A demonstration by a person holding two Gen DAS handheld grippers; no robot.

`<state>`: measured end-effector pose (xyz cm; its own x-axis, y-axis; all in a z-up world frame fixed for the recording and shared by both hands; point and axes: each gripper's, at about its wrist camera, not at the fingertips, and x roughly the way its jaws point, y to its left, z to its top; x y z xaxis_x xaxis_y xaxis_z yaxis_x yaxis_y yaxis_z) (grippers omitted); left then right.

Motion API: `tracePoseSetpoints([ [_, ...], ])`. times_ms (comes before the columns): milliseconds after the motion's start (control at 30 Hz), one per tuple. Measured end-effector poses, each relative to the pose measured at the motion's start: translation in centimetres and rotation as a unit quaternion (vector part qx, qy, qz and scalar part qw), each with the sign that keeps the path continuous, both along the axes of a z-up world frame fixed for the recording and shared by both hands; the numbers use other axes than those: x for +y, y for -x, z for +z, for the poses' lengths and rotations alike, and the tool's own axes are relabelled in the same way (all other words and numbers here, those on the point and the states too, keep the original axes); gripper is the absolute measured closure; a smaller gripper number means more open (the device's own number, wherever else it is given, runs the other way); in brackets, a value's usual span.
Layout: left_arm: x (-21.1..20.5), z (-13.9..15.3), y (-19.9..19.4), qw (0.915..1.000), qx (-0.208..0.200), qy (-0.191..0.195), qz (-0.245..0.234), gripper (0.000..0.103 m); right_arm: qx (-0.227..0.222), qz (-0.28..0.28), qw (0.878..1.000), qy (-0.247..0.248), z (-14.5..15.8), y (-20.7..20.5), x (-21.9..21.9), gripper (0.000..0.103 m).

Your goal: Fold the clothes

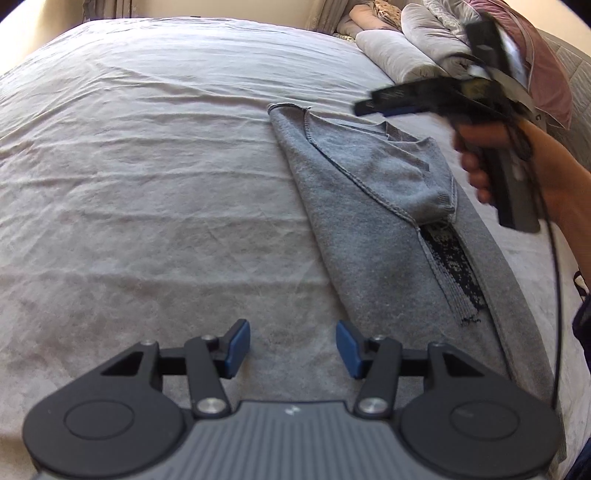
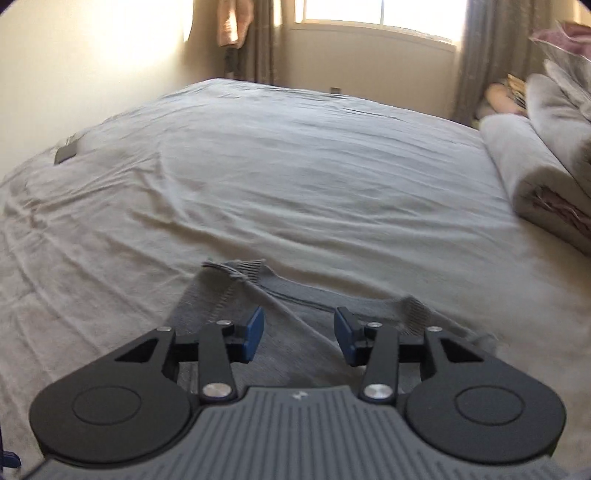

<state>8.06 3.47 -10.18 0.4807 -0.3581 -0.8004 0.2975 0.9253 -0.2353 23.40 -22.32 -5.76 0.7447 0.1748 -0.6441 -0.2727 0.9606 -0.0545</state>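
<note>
**Grey sweater lies folded lengthwise on the bed, both grippers empty**

Left wrist view: The left gripper (image 1: 292, 349) hangs over the wrinkled, pale bedsheet (image 1: 147, 184), its blue-padded fingers apart with only sheet between them. Just right of it lies the grey sweater (image 1: 369, 221), a soft fleecy knit folded into a long narrow strip running away from the camera. A stitched seam curves along the folded-over flap, a ribbed cuff shows at its edge, and a dark speckled patch of the knit's underside peeks out beneath. Above the sweater's far end, a hand (image 1: 480, 162) grips the black handle of the right gripper (image 1: 369, 103), blurred; its jaws cannot be read here. Rolled, quilted bedding (image 1: 399, 51) is piled at the bed's far right.

Right wrist view: The right gripper (image 2: 298, 338) hovers over the sweater (image 2: 295, 354), fingers apart and clear of the cloth; ribbed trim lies just ahead. The creased sheet (image 2: 295, 166) stretches to a curtained window (image 2: 373, 14). A rolled blanket (image 2: 524, 173) sits right.
</note>
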Motion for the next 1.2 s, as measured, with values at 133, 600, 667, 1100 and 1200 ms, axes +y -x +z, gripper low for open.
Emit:
tracePoseSetpoints([
  [133,0.3,0.0,-0.3,1.0,0.002,0.003,0.004,0.05,0.01,0.026,0.999,0.02,-1.7,-3.3,2.6,0.057],
  [600,0.7,-0.3,-1.1,0.9999,0.011,0.008,0.004,0.05,-0.006,0.082,0.996,0.021,-2.2,-5.9,4.9,0.094],
  [667,0.5,-0.3,-1.1,0.9999,0.009,0.005,0.002,0.05,-0.019,0.078,0.996,0.043,-2.5,-6.1,5.3,0.099],
  [1100,0.4,-0.3,-1.4,1.0,0.006,0.001,0.0,0.049,-0.028,-0.021,0.994,-0.101,1.5,5.5,-1.0,0.048],
  [1200,0.0,-0.1,-1.1,1.0,0.001,0.001,-0.003,0.049,0.01,-0.032,0.983,-0.179,2.2,12.8,-3.8,0.048],
])
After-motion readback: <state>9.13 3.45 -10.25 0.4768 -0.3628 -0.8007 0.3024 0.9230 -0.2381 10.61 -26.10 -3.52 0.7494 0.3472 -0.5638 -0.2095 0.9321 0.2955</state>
